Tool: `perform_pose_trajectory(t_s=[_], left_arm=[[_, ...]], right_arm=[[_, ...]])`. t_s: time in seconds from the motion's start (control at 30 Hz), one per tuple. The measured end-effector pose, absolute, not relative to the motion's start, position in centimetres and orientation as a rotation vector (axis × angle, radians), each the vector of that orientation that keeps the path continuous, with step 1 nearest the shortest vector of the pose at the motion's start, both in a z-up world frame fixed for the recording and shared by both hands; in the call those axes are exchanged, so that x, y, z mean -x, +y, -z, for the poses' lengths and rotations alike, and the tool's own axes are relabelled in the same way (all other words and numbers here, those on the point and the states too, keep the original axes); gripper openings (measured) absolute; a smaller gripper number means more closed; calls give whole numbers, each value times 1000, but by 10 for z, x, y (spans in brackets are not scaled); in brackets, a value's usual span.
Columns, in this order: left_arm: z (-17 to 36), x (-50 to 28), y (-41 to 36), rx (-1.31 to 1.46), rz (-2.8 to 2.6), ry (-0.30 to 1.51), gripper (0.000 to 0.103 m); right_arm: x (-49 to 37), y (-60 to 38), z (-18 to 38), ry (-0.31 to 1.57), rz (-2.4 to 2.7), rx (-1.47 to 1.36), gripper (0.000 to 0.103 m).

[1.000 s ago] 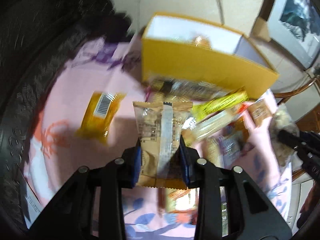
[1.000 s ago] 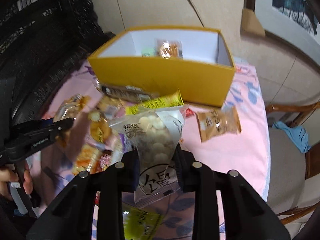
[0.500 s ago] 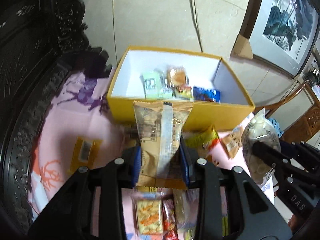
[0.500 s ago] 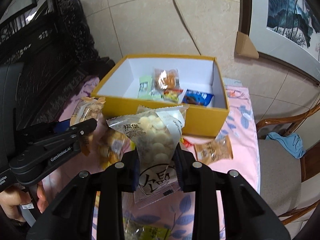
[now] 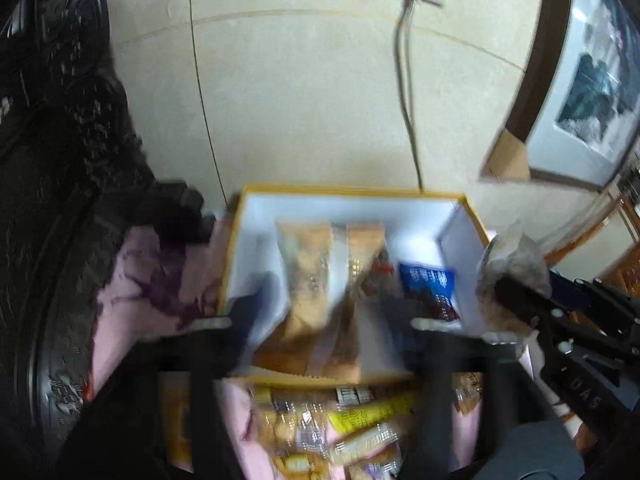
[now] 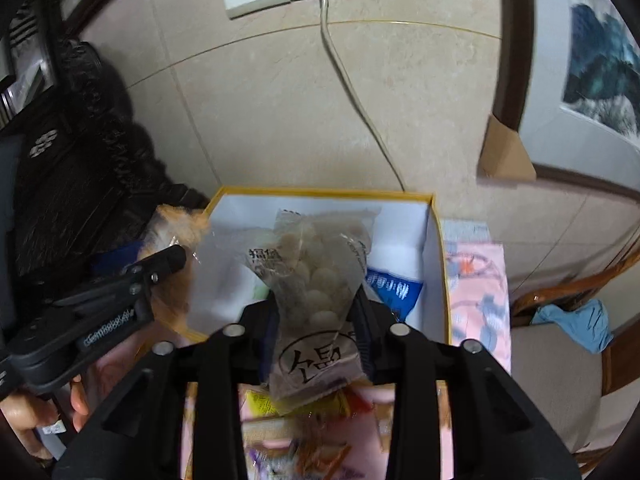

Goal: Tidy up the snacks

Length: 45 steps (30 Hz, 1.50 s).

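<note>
A yellow box (image 5: 352, 191) with a white inside lies straight below both grippers. My left gripper (image 5: 320, 320) is blurred and its jaws are opening wide. The brown snack packet (image 5: 316, 280) hangs loose between them over the box, touching neither pad. My right gripper (image 6: 318, 320) holds a clear packet of white round snacks (image 6: 316, 276) upright above the box (image 6: 320, 191). Its jaws are starting to open, while the pads still touch the packet's sides. That gripper (image 5: 512, 292) and its packet (image 5: 512, 256) also show at the right of the left wrist view.
A blue packet (image 5: 428, 280) and other snacks lie inside the box. More packets (image 5: 340, 420) are heaped on the pink tablecloth (image 5: 152, 280) in front of it. Dark carved furniture (image 5: 60, 160) stands left; a chair (image 6: 560, 360) with a blue cloth (image 6: 576, 324) stands right. A person's hand (image 6: 24, 412) holds the left gripper.
Both grippers rose and moved forward from over the snack pile to above the box. The left jaws sprang wide and let go of the brown packet. The right jaws widened slightly.
</note>
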State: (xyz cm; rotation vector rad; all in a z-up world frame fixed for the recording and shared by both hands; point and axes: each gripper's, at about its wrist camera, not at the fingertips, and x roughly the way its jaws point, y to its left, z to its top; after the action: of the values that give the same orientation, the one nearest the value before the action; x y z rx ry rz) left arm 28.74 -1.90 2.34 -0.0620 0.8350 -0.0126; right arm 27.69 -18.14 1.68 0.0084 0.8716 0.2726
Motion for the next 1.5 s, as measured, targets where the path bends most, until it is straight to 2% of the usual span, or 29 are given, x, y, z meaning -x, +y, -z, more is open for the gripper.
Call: perform_pose_trajectory(t_s=[0.03, 0.07, 0.13, 0.37, 0.57, 0.7, 0.93, 1.1, 1.5], left_arm=[[-31, -292, -16, 60, -5, 795, 100], [-37, -293, -14, 56, -16, 769, 100], [-47, -296, -10, 51, -24, 745, 100], [-46, -283, 3, 109, -30, 762, 100], [-27, -235, 2, 90, -13, 791, 100], [8, -187, 4, 110, -7, 857, 100], [107, -94, -3, 88, 4, 1069, 100], [139, -75, -14, 13, 14, 1129, 100], [155, -74, -21, -2, 53, 1155, 100]], right_arm=[[-285, -179, -18, 876, -248, 15, 53], [-293, -176, -21, 867, -208, 48, 60], [-296, -175, -25, 836, -189, 65, 64], [-287, -175, -23, 851, -220, 59, 64], [-233, -179, -10, 885, -267, 113, 64], [-179, -196, 28, 1001, -311, 105, 64], [-96, -212, 108, 1148, -387, 99, 64], [-99, -206, 121, 1087, -381, 81, 64], [-148, -179, 157, 1127, -390, 182, 61]])
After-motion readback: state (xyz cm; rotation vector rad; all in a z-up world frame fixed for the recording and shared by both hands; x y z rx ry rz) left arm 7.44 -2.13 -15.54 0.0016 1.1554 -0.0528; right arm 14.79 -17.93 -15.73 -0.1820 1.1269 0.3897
